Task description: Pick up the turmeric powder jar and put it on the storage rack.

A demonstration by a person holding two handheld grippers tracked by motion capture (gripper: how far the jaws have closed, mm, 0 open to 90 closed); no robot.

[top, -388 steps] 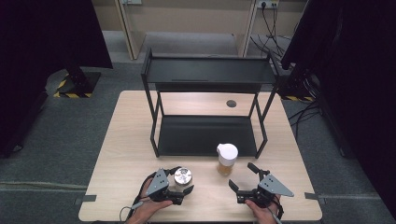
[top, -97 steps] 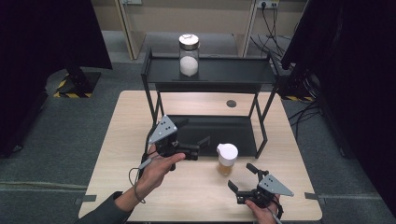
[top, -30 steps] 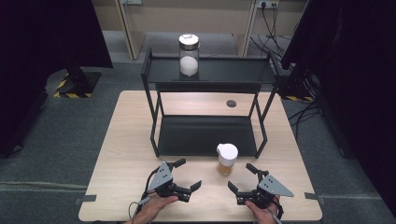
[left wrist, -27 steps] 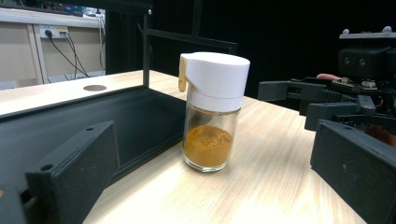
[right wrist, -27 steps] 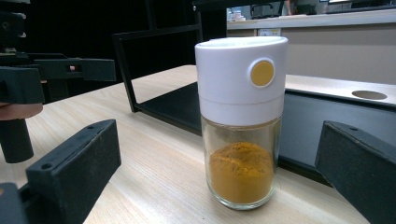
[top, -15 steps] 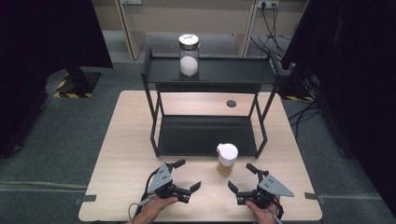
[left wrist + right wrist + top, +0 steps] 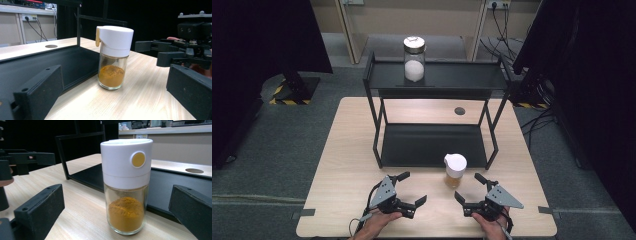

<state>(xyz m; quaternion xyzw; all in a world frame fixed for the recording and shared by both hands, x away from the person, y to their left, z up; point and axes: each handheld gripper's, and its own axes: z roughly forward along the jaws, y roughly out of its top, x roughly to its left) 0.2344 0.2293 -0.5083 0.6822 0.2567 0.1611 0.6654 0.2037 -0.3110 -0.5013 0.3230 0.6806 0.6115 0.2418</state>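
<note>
As judged from above, about halfway through. On the table (image 7: 342, 150), a black two-shelf rack (image 7: 437, 145), set toward the back edge. Near the front edge, the left gripper (image 7: 413, 187) and the right gripper (image 7: 467, 186), both with jaws spread wide, holding nothing and angled inward toward each other.

Already done: a glass jar of white powder (image 7: 414, 62) up on the rack's top shelf, left of its middle.

Left to do, by the look of it: gripping and shelving the spice jar (image 7: 455, 170). Upright on the table, just in front of the bottom shelf's front edge and near its right end; between the two grippers and slightly behind them, touching neither. White cap, with orange-brown powder low in the glass.

Hard to tell: whether the small flap on the cap's side sits fully closed, and which shelf is meant to receive it. Cut off by the bottom edge of the high view: most of both hands.
</note>
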